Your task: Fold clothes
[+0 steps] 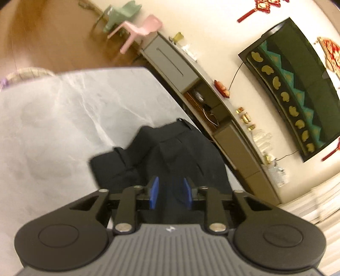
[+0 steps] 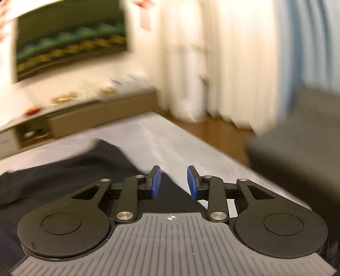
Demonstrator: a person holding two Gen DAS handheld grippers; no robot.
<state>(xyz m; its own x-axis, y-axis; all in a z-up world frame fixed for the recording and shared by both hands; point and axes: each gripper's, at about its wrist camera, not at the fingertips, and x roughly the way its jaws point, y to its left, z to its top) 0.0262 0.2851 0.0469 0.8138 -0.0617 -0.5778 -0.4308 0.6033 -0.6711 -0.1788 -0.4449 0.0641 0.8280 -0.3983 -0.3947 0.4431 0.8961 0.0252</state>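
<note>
1. The dark garment (image 1: 170,152) I am working on lies in a rumpled heap on the white table (image 1: 53,118), pushed up against the table's edge on the side nearest the low cabinet (image 1: 212,106), with part of it reaching that edge. In my right view the same cloth (image 2: 63,169) spreads across the near left of the table, its far corner pointing toward the table's middle.

2. My left gripper (image 1: 171,191) hangs above the near end of the garment with its blue pads (image 1: 155,191) parted and nothing between them; I see only dark cloth below the gap.

3. My right gripper (image 2: 173,182) sits over the garment's right border, where black fabric meets bare table. Its jaws also stand apart and hold nothing (the picture is smeared, so I cannot tell whether the pads touch the cloth).

4. Beyond the table, the long low cabinet runs along the wall, with small gold and red trinkets on top and a covered television (image 1: 297,95) mounted above it.

5. Further off, a pink plastic chair (image 1: 142,29) and a green one (image 1: 121,12) stand on the wooden floor (image 1: 53,38).

6. The right view shows pale curtains (image 2: 233,63) and a blurred grey sofa (image 2: 297,148) past the table's far right corner.
</note>
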